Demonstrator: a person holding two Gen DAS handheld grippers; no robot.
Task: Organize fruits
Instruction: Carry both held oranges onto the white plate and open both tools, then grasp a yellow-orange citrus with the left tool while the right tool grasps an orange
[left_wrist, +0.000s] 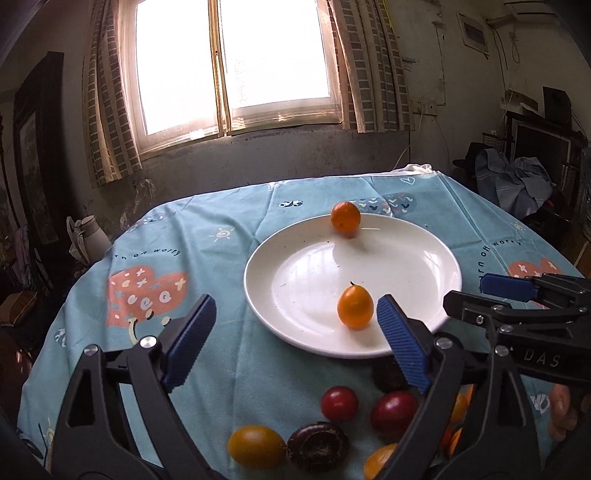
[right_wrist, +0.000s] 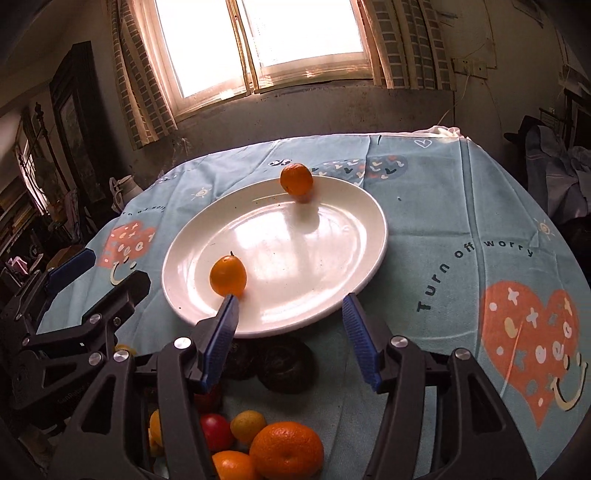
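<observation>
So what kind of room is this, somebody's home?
Most likely a lived-in home: a curtained window, a table under a printed tablecloth holding a white plate of fruit, and clothes heaped at one side.

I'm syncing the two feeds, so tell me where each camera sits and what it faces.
Left wrist: rides the left gripper, open jaws aimed across the white plate toward the window; the right gripper shows at right.
Right wrist: rides the right gripper, open jaws, same direction; the left gripper shows at left.
Shared: plate, its two orange fruits, tablecloth, window.
</observation>
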